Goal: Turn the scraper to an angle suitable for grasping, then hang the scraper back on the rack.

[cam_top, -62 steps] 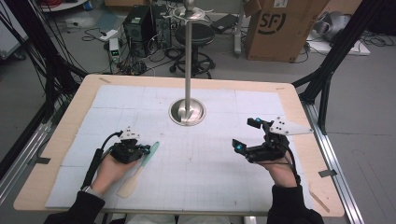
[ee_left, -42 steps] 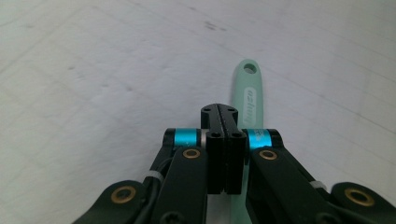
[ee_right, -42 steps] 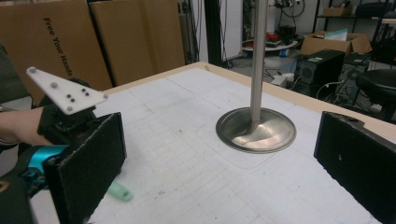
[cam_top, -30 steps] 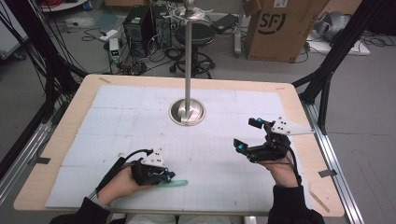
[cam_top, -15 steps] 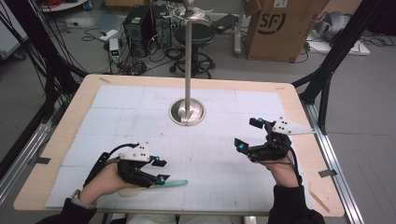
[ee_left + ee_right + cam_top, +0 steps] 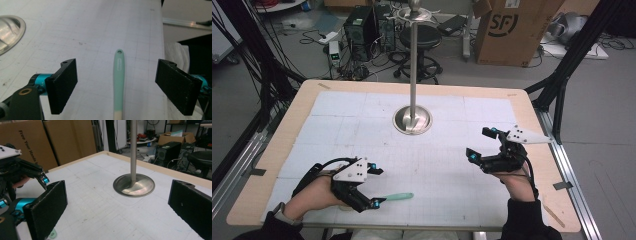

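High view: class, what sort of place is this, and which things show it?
Probably a lab or workshop for recording handling tasks: a computer tower amid loose cables on the floor, cardboard boxes, and a gridded table.

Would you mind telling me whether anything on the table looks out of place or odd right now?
Nothing looks damaged or spilled. The mint-green plastic utensil handle lies flat on the white gridded mat near the table's front edge, between the open jaws of the left gripper, which have just been opening. The steel pole stand stands upright.

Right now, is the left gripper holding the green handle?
No, the left gripper stands open, and the green handle lies on the table between its jaws, untouched.
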